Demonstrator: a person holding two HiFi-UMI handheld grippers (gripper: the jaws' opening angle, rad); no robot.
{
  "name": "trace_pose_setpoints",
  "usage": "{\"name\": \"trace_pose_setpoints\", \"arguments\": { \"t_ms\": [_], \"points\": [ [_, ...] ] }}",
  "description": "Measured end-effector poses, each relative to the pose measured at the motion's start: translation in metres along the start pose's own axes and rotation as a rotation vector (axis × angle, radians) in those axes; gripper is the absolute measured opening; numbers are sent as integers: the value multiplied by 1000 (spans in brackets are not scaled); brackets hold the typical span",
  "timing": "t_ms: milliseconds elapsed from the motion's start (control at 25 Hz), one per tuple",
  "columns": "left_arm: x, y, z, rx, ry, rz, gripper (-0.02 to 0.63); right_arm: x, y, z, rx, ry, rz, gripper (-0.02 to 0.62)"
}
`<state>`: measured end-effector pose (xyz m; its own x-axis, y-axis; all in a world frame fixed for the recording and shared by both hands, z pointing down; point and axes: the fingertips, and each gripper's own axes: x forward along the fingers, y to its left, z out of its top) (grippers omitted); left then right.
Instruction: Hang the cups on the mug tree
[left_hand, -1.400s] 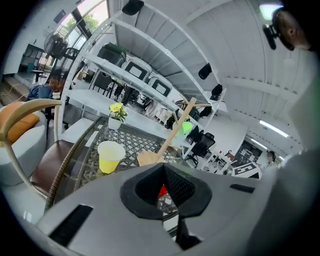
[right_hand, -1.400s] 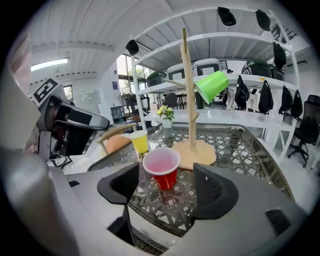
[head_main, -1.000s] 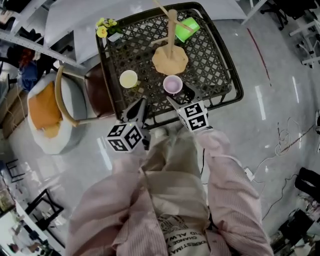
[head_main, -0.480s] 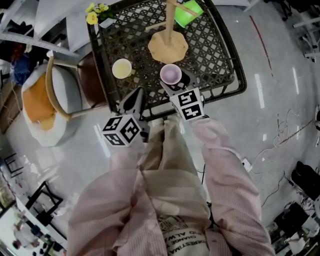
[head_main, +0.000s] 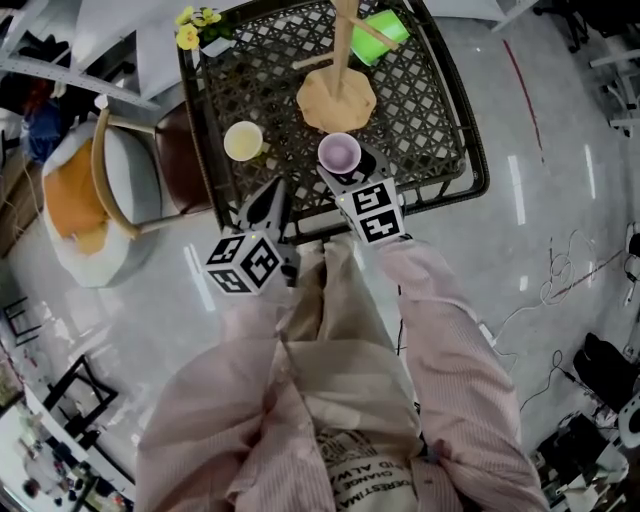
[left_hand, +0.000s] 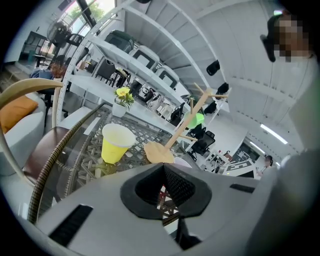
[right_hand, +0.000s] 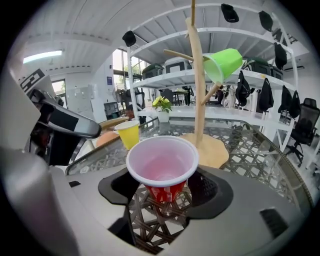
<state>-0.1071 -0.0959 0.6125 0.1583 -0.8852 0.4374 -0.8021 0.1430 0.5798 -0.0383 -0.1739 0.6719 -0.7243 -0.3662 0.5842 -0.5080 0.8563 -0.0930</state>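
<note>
Right gripper (head_main: 349, 172) points over the table's (head_main: 440, 150) near edge, frame centre. Its jaws are apart, straddling the red cup (head_main: 340, 152).

Left gripper (head_main: 274, 192) sits just left of it, jaws together, nothing in them.

I count three cups and one mug tree (head_main: 335, 98). Yellow cup (head_main: 243, 140) and red cup stand upright, empty (both on the table). Green cup (head_main: 380, 35) hangs on a peg at top of frame.

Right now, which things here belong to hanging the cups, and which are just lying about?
For the job: mug tree, green cup hanging on it, red cup between the jaws of the right hand-held gripper, yellow cup on the table.
Lying about: yellow flowers, chair, orange cushion.
</note>
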Motion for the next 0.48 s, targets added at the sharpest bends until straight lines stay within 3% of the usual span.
{"name": "trace_pose_setpoints", "arguments": {
  "t_ms": [480],
  "points": [
    [-7, -24, 8, -3, -27, 2, -2, -19, -27, 4, 67, 60, -51, 296]
  ]
}}
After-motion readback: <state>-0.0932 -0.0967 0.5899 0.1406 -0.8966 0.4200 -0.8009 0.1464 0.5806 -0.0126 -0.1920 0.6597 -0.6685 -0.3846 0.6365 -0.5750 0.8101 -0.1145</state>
